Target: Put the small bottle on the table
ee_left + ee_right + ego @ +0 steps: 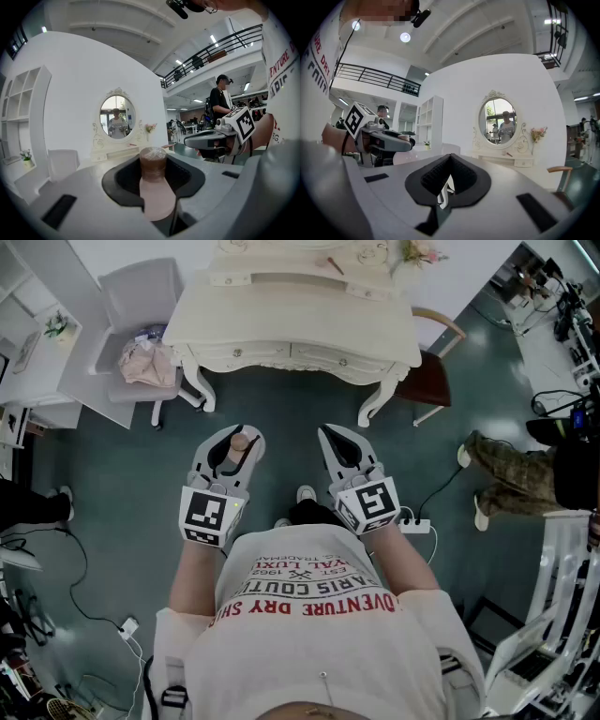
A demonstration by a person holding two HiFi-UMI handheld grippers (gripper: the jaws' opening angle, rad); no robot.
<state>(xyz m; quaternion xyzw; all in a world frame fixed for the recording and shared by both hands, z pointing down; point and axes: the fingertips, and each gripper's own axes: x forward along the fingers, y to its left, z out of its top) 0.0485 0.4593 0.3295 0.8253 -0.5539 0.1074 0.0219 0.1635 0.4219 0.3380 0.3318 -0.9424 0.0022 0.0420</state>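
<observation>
Small bottle point(153, 185), pink body with a brownish wrapped cap, fills the bottom of the left gripper view, lodged in the dark recess between the jaws. Left gripper point(231, 434) has it clamped by the body, jaws standing wide around it. Long axis runs along the jaws, cap end leading, base tucked back toward the hand; so the bottle lies close to level, pointing forward, not upright. Head view agrees: cap just shows between the two jaw tips, over the teal floor, in front of the person's torso. Right gripper point(330, 433) rides just beside the left one, at about the same height, jaws brought together with nothing in them. White dressing table point(375, 324) lies straight ahead of both grippers and well apart from them; its oval mirror point(117, 116) is centred above the cap in the left gripper view, so the bottle is already aimed at the target. Bottle not yet over the tabletop. Judgement: the left gripper does the job alone; carry forward, then pitch the bottle so the base comes down first, or it lands on its side and may roll. Pale chair point(141, 296) stands left of the table, a wooden one point(431, 381) right; neither is in the path.
</observation>
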